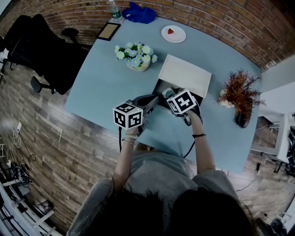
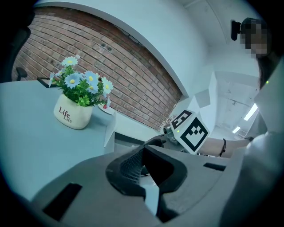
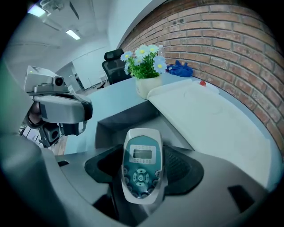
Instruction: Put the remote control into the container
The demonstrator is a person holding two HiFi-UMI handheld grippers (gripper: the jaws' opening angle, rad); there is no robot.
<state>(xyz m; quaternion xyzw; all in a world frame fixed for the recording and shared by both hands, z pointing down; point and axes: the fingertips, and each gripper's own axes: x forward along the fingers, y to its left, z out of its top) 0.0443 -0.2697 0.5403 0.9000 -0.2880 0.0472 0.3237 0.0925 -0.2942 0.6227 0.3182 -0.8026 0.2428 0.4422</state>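
Observation:
A grey remote control (image 3: 141, 166) with a teal face and a small screen is upright between the jaws of my right gripper (image 3: 142, 170), which is shut on it. In the head view the remote control (image 1: 168, 92) is at the near edge of the container's dark opening. The container (image 3: 128, 116) is an open box with a white lid (image 1: 184, 73) folded back behind it. My left gripper (image 1: 150, 100) is just left of the box's near corner. Its jaws (image 2: 148, 157) stand slightly open and hold nothing. The right gripper's marker cube (image 2: 191, 129) shows beyond them.
On the pale blue table (image 1: 106, 87), a white pot of flowers (image 1: 136, 57) stands left of the box. A dried plant in a dark vase (image 1: 239, 99) is to its right. A plate (image 1: 174, 33), a picture frame (image 1: 108, 31), a bottle (image 1: 115, 10) and a blue cloth (image 1: 138, 14) lie at the far edge.

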